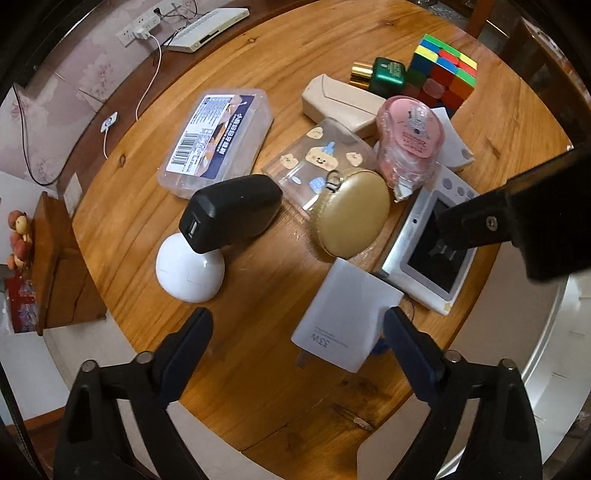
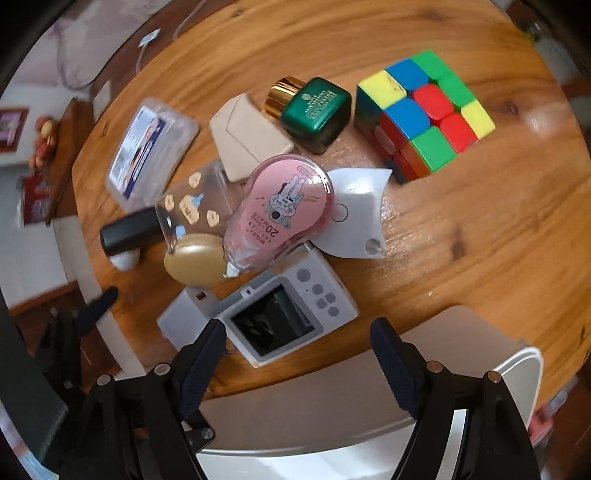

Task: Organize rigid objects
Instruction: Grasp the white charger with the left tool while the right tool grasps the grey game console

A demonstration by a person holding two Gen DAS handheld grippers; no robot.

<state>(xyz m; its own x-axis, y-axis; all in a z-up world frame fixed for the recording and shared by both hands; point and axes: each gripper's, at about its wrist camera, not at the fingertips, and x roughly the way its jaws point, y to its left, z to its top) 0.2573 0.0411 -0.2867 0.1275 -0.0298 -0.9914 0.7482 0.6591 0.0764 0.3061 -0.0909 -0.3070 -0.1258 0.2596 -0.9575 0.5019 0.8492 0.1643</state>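
1. We hold the left gripper [image 1: 297, 328] low over the near edge of the round wooden table [image 1: 258, 387], its jaws spread wide and grasping nothing; the right-hand fingertip [image 1: 397, 321] touches or just overlaps the corner of the white 33W charger [image 1: 345, 314], and we cannot tell which.
2. We hold the right gripper [image 2: 297, 338] released as well, jaws apart, above the white digital camera [image 2: 291, 314], whose screen faces up.
3. Only the left wrist view shows the white dome-shaped object [image 1: 188, 269] in full, with the black USB adapter [image 1: 232, 210] resting on it, and the wall sockets [image 1: 142, 24] and white flat device [image 1: 210, 27] beyond the table.
4. Only the right wrist view shows the white bin [image 2: 369, 406] just beside the table's near edge, and the top face of the Rubik's cube [image 2: 428, 110] in full.
5. The things to organize lie in a loose heap mid-table: the pink correction tape [image 2: 280, 210] lies on the clear cartoon-printed case [image 2: 192, 210] and touches the camera; the gold round case [image 2: 195, 262] lies just beside its tip.
6. Around them we see the clear plastic box [image 2: 151, 147], beige case [image 2: 247, 136], green bottle with gold cap [image 2: 314, 110] and white curved piece [image 2: 354, 214].
7. In the left wrist view the right gripper's black body [image 1: 517, 218] hides part of the camera [image 1: 417, 236].
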